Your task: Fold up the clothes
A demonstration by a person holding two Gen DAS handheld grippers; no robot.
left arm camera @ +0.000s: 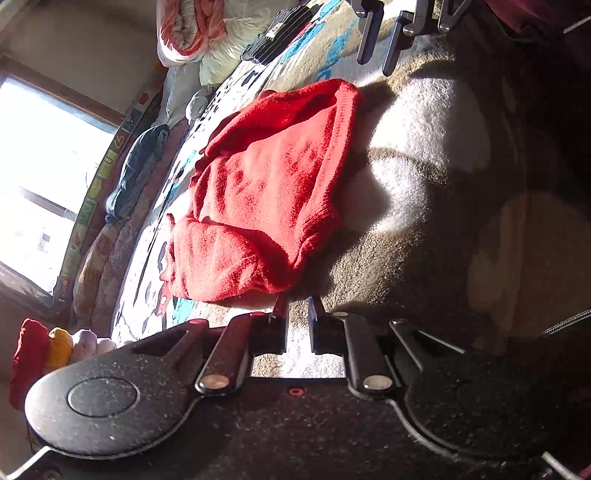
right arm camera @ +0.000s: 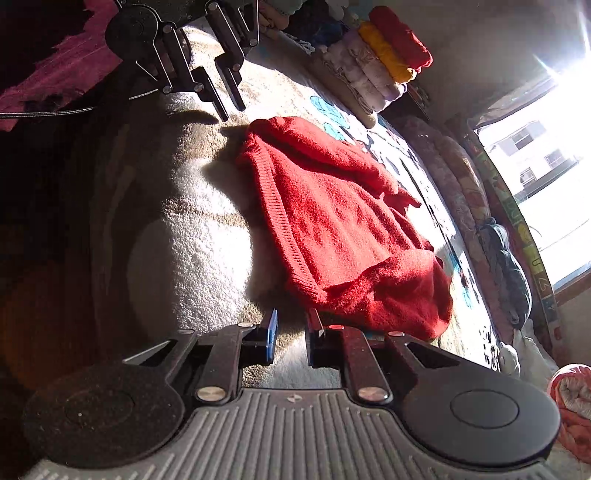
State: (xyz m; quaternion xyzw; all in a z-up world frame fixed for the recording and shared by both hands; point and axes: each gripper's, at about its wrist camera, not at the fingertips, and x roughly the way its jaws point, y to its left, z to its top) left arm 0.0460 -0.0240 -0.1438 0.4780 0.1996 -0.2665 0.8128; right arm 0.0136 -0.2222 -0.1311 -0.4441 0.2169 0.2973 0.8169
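Observation:
A red knitted sweater (left arm camera: 266, 192) (right arm camera: 332, 229) lies partly folded on a fluffy cream and brown blanket (left arm camera: 424, 155) (right arm camera: 207, 236), its sleeves turned inward. My left gripper (left arm camera: 298, 310) hovers low at one hem corner, its fingers slightly apart with only blanket between them; one fingertip (left arm camera: 281, 301) sits right at the sweater's edge. My right gripper (right arm camera: 293, 325) is at the other hem corner, open by a narrow gap and holding nothing. Each gripper shows in the other's view: the right gripper (left arm camera: 376, 61) and the left gripper (right arm camera: 232, 110), both just off the hem.
A stack of folded clothes (right arm camera: 388, 55) (left arm camera: 55, 350) in red, yellow and pale colours stands at one end of the bed. A dark blue-grey garment (left arm camera: 140, 170) (right arm camera: 506, 258) lies by the bright window (right arm camera: 546, 177). Rolled orange and white bedding (left arm camera: 192, 33) sits at the other end.

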